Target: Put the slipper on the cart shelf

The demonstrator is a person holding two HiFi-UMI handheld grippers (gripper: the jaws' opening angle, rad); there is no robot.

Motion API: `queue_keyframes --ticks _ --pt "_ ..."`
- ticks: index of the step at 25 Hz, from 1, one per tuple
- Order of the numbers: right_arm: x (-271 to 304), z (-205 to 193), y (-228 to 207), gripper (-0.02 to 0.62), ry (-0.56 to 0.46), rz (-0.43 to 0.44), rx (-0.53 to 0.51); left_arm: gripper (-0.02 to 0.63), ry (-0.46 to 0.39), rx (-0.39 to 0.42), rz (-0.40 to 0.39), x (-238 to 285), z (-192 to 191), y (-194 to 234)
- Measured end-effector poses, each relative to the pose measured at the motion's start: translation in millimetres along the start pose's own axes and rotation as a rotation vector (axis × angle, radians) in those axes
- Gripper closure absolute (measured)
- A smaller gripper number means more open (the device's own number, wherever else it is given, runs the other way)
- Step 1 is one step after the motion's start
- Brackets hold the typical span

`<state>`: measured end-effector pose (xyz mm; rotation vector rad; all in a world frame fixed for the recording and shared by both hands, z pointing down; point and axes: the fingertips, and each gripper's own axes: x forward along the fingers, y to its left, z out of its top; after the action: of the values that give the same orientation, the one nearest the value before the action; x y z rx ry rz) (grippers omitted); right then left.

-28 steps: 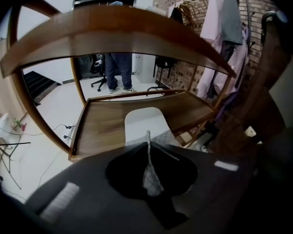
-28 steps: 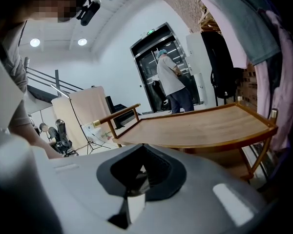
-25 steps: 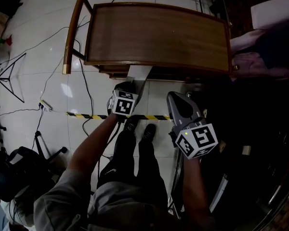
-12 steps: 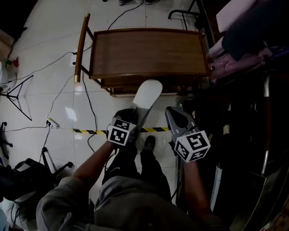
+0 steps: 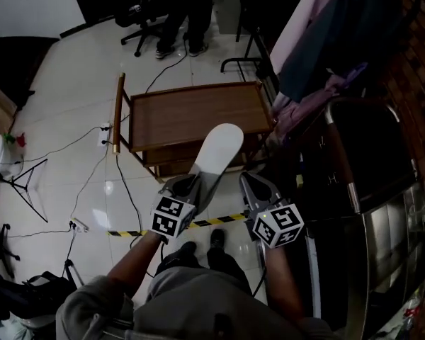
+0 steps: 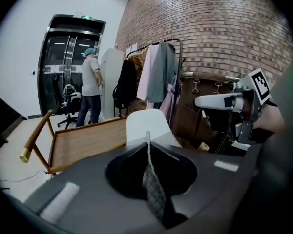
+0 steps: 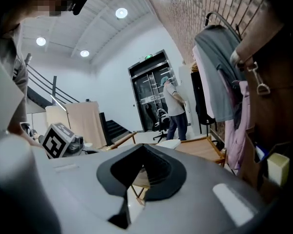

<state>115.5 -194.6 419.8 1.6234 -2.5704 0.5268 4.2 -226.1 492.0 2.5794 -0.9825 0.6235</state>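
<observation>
Head view: one slipper (image 5: 216, 151), one wooden cart (image 5: 191, 115), two grippers. Slipper plain white, long, round-toed, held aloft, toe toward the cart's near edge. Fingers of left gripper (image 5: 191, 186) clamped on its fabric end; fingers of right gripper (image 5: 251, 183) slightly parted, empty.

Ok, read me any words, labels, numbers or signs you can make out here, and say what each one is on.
No text here can be read.
The small green sign above the dark glass doors: too small to read.
The black-and-white square markers on the left gripper and right gripper: patterns, no letters.
The yellow-and-black striped floor tape: no words.
The white slipper in the left gripper: no print visible.
</observation>
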Motion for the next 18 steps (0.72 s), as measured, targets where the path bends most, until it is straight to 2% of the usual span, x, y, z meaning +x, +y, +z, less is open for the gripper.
queue_keyframes --ticks 4,8,13,18 --pt "-26.7 13.6 15.2 0.597 -0.055 -0.107 0.0 0.586 -0.026 0.037 -0.085 -25.9 8.9 -13.9" --pt "-59.6 17.0 34.9 0.597 -0.101 -0.239 -0.01 0.586 -0.037 0.1 -0.216 -46.5 10.8 -32.6" --pt "-116.9 5.1 52.2 0.597 -0.152 -0.437 0.027 0.585 -0.018 0.204 -0.407 -65.8 1.1 -79.6" --pt "-173.0 -6.4 61.2 0.597 -0.174 -0.588 0.04 0.586 0.003 0.284 -0.566 -76.4 -12.2 -133.3"
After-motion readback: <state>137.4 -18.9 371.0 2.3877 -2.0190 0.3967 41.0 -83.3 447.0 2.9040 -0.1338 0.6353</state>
